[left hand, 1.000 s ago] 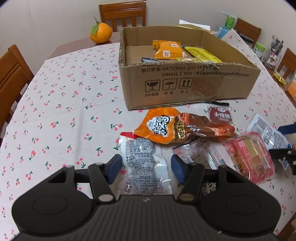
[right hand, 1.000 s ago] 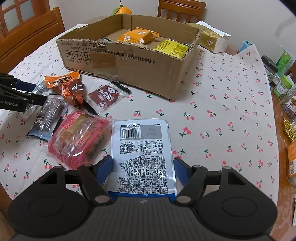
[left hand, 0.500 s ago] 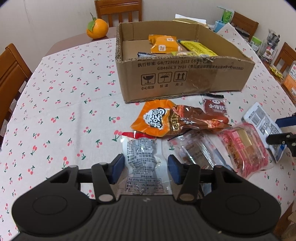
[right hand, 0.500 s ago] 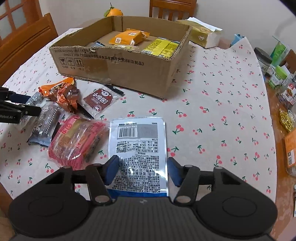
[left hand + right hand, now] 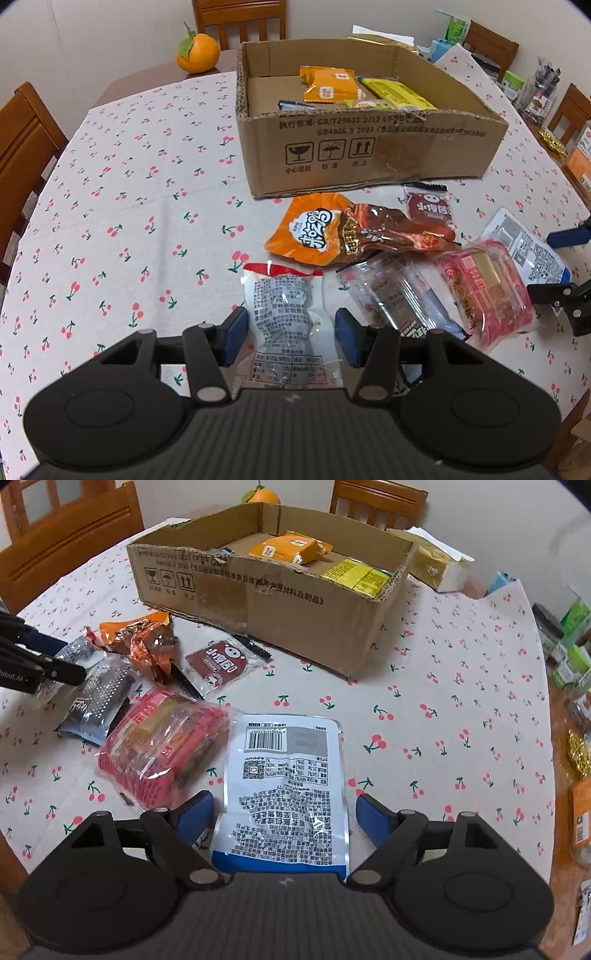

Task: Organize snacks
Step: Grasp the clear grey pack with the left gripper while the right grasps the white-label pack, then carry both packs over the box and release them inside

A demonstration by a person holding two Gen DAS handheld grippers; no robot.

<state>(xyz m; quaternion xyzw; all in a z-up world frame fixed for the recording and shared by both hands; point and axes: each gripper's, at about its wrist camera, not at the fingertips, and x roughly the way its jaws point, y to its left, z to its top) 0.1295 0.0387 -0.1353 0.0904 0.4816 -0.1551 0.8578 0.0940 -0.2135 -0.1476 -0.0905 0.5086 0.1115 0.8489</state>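
Snacks (image 5: 364, 236) beside box (image 5: 369, 155) (cloth clear leftward)

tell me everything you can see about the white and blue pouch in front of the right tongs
The white pouch is a flat, glossy plastic packet lying back side up on the cherry-print tablecloth. It shows a barcode, a grey panel, a QR code, a nutrition table and dense black text, with a blue band at its near end. It sits between the fingers of the right tongs, whose pads stand clear of it. Its left edge meets the red packet.

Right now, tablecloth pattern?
White tablecloth printed with small red cherries on green stems; clearest in the left wrist view.
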